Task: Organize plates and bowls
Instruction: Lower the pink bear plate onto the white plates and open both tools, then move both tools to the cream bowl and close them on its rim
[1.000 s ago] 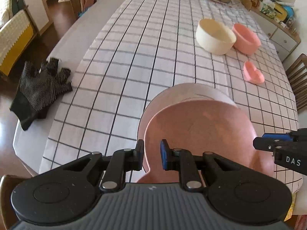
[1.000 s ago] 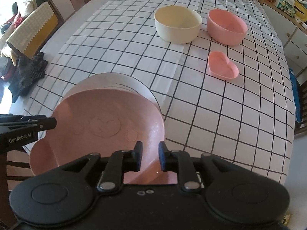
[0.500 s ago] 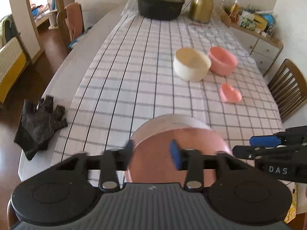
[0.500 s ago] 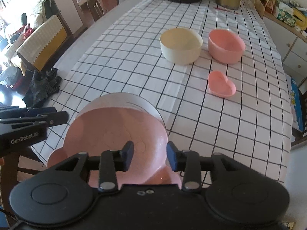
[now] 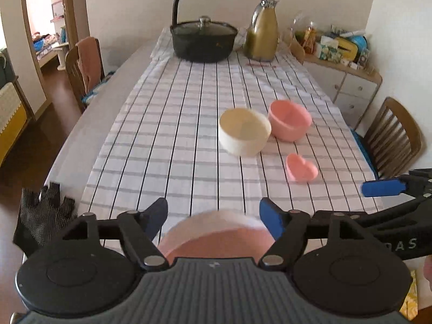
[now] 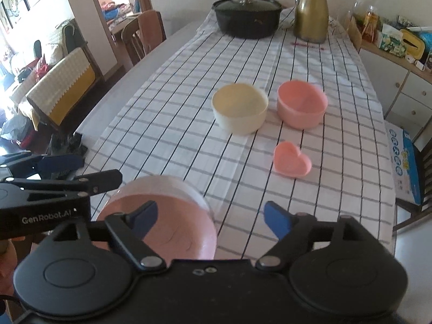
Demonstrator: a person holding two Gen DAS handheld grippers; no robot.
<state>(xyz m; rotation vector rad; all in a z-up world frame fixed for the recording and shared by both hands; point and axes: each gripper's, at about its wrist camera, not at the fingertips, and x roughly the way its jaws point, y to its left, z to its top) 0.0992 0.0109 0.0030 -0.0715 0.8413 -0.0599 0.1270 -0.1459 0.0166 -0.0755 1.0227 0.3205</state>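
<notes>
A pink plate [image 5: 216, 245] lies on a paler plate [image 5: 216, 217] at the table's near edge, free of both grippers. My left gripper [image 5: 214, 213] hangs above it, jaws opening, nothing pressed between the pads. My right gripper [image 6: 210, 214] is also above the pink plate [image 6: 175, 232], jaws opening wide and holding nothing. Further along the table stand a cream bowl [image 5: 244, 131], a pink bowl [image 5: 290, 120] and a small pink heart-shaped dish [image 5: 301, 168]. A blue pad of the right gripper's fingers [image 5: 383, 187] shows at the right of the left wrist view.
A black lidded pot [image 5: 203, 40] and a gold jug [image 5: 262, 37] stand at the far end of the checked tablecloth [image 5: 175, 135]. A black glove [image 5: 43, 216] lies at the near left corner. Wooden chairs [image 5: 391, 135] flank the table; a cluttered sideboard [image 5: 348, 62] is far right.
Both grippers were shut on the pink plate's near rim; they have let go, opened wide and risen, so the plate now sits lower in both views.
</notes>
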